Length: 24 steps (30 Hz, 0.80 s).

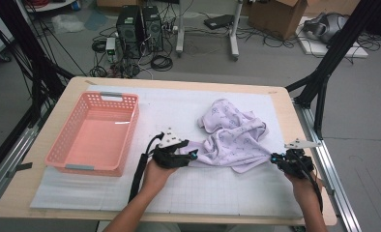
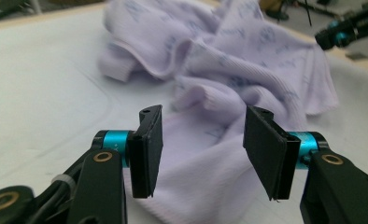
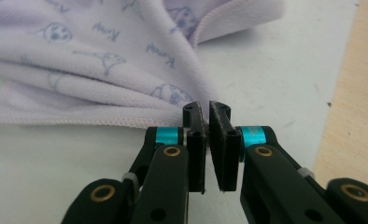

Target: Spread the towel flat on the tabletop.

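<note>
A crumpled lilac cloth (image 1: pixel 232 133) with small blue prints lies on the white mat (image 1: pixel 203 188), right of the table's middle. My left gripper (image 1: pixel 193 155) is at the cloth's left end. In the left gripper view its jaws stand open (image 2: pixel 203 140) with a fold of the cloth (image 2: pixel 205 154) lying between them, and the pads are not pressing on it. My right gripper (image 1: pixel 274 158) is at the cloth's right corner. In the right gripper view it is shut (image 3: pixel 208 112) on the hemmed edge of the cloth (image 3: pixel 79 56), which fans out from the pinch.
A pink plastic basket (image 1: pixel 130 128) stands empty on the left of the table. The wooden table edge (image 1: pixel 319 193) runs close to my right hand. The right gripper (image 2: pixel 341 32) shows far off in the left gripper view. Computers and cables lie on the floor beyond.
</note>
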Each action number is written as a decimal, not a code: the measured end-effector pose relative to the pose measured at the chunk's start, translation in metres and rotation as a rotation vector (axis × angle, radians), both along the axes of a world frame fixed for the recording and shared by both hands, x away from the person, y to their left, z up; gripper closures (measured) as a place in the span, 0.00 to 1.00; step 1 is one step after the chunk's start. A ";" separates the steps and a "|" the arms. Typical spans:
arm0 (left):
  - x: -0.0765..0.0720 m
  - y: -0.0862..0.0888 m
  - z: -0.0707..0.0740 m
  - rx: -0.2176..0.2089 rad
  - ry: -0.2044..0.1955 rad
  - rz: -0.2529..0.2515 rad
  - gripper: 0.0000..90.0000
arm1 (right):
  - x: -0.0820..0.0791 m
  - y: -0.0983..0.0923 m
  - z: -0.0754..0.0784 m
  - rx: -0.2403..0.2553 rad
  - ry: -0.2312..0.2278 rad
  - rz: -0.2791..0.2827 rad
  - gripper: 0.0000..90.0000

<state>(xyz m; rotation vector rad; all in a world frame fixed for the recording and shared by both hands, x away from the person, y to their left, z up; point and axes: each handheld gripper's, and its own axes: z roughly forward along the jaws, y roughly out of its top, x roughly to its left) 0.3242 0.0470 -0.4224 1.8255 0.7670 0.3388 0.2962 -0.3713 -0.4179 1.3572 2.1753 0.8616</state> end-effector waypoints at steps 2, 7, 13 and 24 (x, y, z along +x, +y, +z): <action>0.004 0.006 0.002 -0.029 0.002 0.012 0.54 | -0.001 -0.003 0.002 0.043 -0.021 -0.020 0.82; 0.019 -0.007 -0.002 0.000 0.066 -0.054 0.58 | -0.004 0.001 0.010 0.134 -0.105 0.011 0.72; 0.031 -0.051 -0.010 0.097 0.080 -0.159 0.52 | -0.002 0.007 0.006 0.144 -0.100 0.028 0.70; 0.048 -0.073 -0.023 0.152 0.114 -0.063 0.92 | -0.002 0.019 -0.001 0.165 -0.065 0.112 0.69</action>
